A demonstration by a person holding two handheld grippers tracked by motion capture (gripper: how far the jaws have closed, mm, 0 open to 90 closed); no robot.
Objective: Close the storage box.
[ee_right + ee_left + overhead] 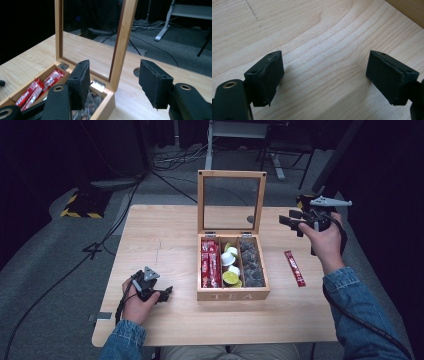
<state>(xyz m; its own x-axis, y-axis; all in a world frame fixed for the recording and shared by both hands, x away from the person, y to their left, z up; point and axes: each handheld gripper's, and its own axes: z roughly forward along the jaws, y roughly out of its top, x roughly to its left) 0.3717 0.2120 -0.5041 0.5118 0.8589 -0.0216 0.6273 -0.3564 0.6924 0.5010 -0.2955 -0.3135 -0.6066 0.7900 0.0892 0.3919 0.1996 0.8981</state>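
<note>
Over the bench, high view: right claw (294, 223) raised beside the upright glass lid (231, 202) of the tea box (233, 295), jaws apart, empty; left claw (162, 295) low on the bench (165, 240) left of the box; red sachet (294, 268) flat, right of the box.
Left gripper view: jaws wide, bare wood between.
Right gripper view: jaws wide, empty, lid frame (123, 42) beyond; red sachets in box (37, 90) at lower left.

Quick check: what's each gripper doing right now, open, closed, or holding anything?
Left gripper: open, nothing between its fingers, low over the table.
Right gripper: open, holding nothing, raised beside the tea box's upright lid.
</note>
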